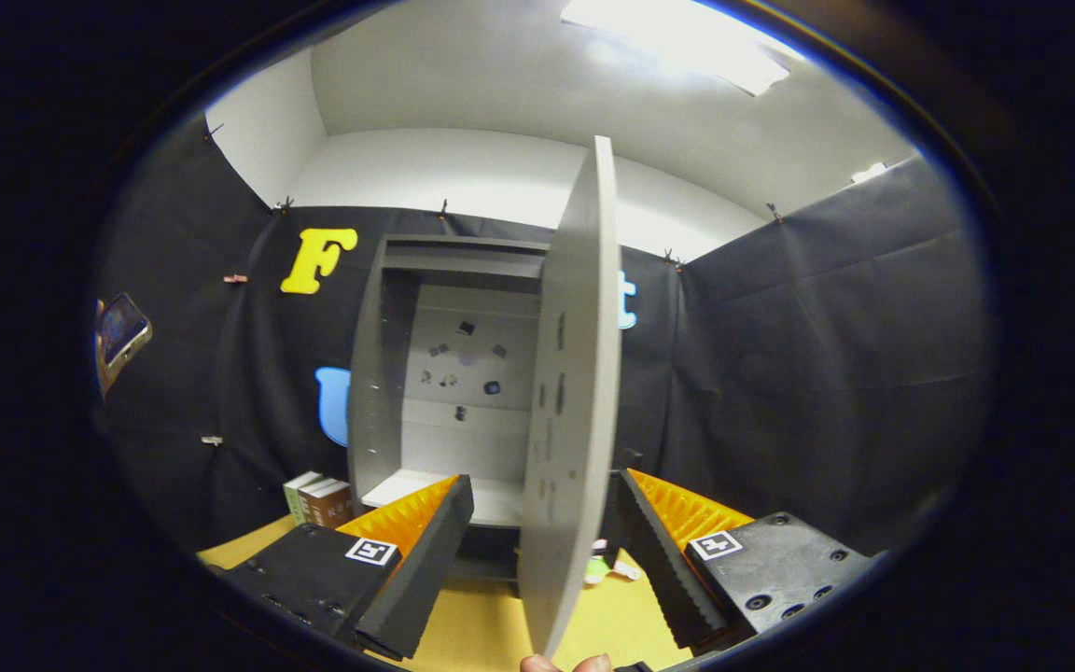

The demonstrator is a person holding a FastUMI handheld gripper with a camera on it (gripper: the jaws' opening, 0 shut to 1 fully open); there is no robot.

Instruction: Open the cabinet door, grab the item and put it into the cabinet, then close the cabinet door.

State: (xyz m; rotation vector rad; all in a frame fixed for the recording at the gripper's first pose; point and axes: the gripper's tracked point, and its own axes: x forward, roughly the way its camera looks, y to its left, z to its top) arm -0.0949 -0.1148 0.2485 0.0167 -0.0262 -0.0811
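Gripper view, sweeping left to right: a phone is held up at the far left against the black cloth wall. Lower down, a few boxes stand on the yellow table, just left of the cabinet's foot. Next comes the grey cabinet itself, open at the front, small dark marks on its back panel and a pale shelf low inside. And there's the cabinet door, swung out edge-on toward the camera, its lower part running right down between the two fingers! The gripper is spread wide, one finger on either side of the door, gaps showing on both sides, neither pressing on it. Past the door's lower edge, a small green-and-white item lies on the table, near the right finger. A person's fingertips peek in at the very bottom.
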